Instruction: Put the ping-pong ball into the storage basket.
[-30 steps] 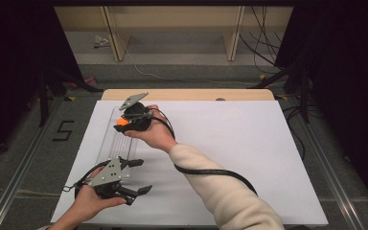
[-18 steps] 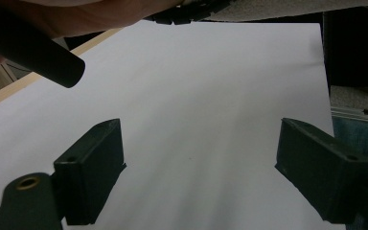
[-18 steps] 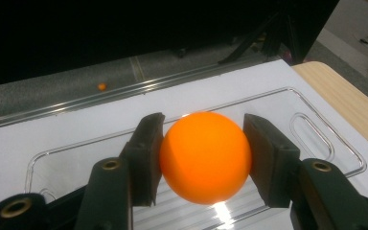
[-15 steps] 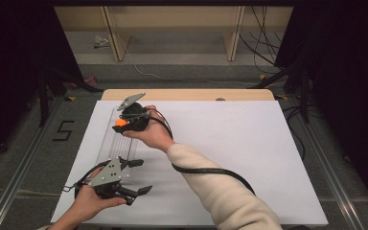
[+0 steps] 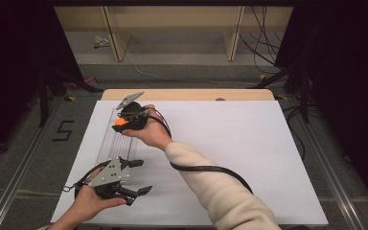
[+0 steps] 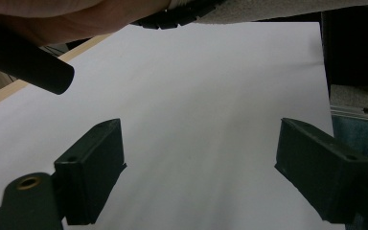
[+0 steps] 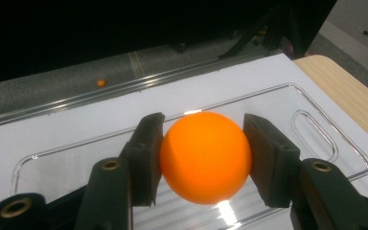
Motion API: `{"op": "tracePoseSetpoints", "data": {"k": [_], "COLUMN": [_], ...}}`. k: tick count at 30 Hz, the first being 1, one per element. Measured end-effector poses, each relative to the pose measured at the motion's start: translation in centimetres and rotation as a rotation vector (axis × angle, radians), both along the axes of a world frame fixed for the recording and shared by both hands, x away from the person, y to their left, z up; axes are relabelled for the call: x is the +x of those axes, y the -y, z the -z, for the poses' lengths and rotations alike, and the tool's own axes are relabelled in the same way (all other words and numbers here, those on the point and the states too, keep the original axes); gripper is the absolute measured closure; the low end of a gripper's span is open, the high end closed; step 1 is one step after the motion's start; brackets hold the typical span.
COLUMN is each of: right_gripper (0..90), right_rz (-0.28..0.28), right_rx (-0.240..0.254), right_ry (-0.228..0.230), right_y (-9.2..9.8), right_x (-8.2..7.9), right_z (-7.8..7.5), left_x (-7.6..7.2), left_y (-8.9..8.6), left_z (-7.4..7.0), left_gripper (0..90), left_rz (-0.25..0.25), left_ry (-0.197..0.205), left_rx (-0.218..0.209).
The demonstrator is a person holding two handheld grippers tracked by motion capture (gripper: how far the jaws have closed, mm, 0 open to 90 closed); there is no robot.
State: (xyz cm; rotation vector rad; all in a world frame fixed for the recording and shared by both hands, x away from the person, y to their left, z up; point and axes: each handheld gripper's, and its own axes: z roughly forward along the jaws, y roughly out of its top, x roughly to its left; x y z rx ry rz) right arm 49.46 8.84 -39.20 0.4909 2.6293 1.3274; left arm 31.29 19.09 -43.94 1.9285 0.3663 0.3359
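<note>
Over the clear tray [image 7: 316, 124], the right gripper [image 7: 203, 158] clamps an orange ball [image 7: 204, 155].

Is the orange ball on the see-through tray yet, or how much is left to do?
Picked up: the right gripper squeezes the orange ball between its fingers, above the clear tray. Left to do: set it down and let go. The left gripper waits open.

White table sheet [image 5: 230, 143], wooden table edge [image 5: 191, 94], floor cables [image 5: 263, 48]

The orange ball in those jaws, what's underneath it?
A clear plastic tray lies under the orange ball, on the white sheet. The tray's ridged patch right below the ball is mostly covered.
</note>
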Motion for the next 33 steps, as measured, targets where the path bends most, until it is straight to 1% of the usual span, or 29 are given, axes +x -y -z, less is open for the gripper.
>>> {"op": "tracePoseSetpoints", "data": {"k": [18,33], "right_gripper": [51.3,51.2], "right_rz": [-0.003,-0.007], "right_rx": [-0.013,-0.032], "right_ry": [-0.011,-0.022], "right_y": [-0.56,-1.01], "right_x": [0.27,0.59], "right_z": [0.26,0.8], "left_x": [-0.02,-0.03], "left_y": [0.0,0.0], "left_z": [0.0,0.01], "left_gripper": [16.4,16.4], "left_rz": [0.004,0.004], "left_ry": [0.001,0.0], "left_rx": [0.003,0.002]}}
